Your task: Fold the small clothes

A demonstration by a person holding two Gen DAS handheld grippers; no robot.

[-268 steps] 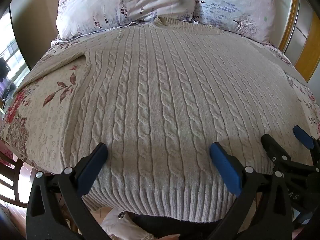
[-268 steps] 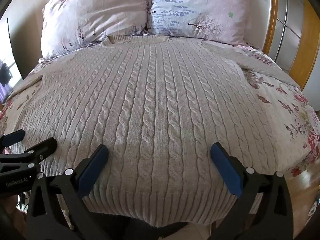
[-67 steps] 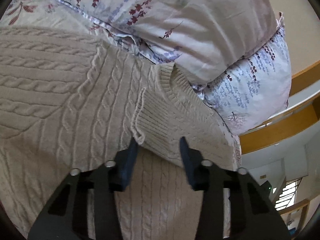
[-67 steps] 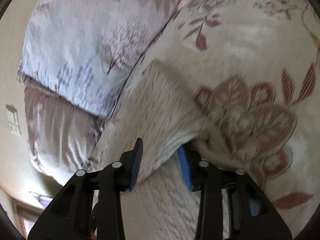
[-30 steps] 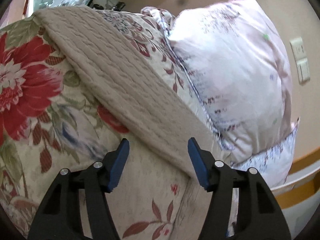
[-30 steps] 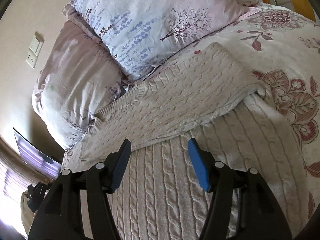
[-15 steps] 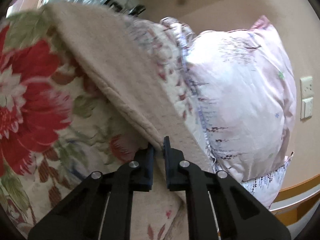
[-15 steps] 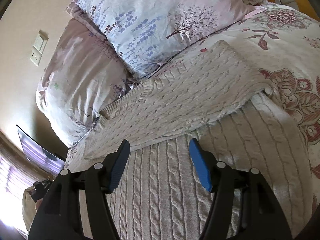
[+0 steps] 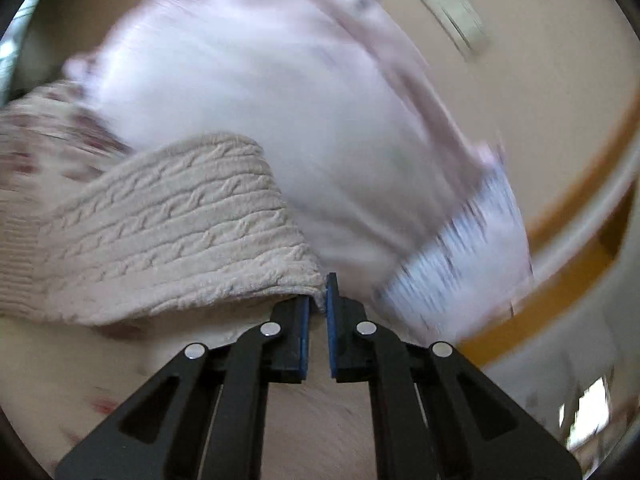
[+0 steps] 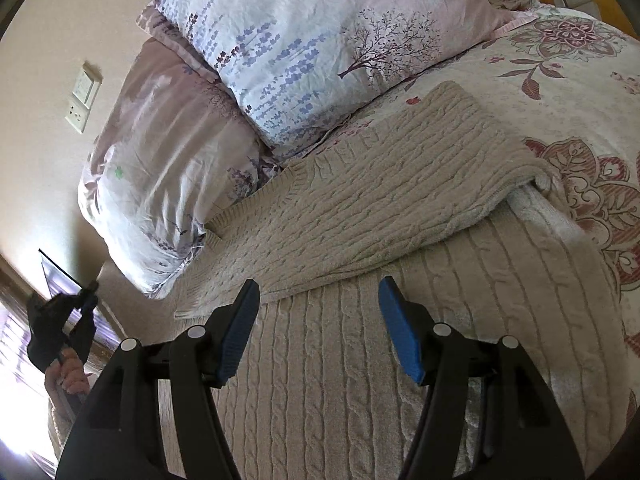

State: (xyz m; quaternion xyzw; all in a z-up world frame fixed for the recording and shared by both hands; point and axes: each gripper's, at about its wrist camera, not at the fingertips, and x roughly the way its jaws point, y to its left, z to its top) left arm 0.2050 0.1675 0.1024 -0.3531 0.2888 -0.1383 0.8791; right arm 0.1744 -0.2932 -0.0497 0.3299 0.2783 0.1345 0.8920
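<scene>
At the far left of the right wrist view, the left gripper point(image 10: 86, 300) is a small black shape against the bright window side; its own camera shows the blue-padded jaws nearly together, pinching the edge of a sleeve point(image 9: 168, 240), a thick strip of chunky cream cable knit with a ribbed cuff, lifted and draped leftward. Behind it the pale pink pillow point(image 9: 260, 92) is smeared by motion blur. The sweater point(image 10: 360, 360) lies flat on the floral quilt point(image 10: 580, 60), its raised rope-like cables running lengthwise, with the other sleeve point(image 10: 380, 204) folded across its chest. The right gripper point(image 10: 318, 312) hovers above the knit, jaws spread wide, holding nothing. Two crinkled cotton pillows point(image 10: 320, 40) lean at the bedhead.
</scene>
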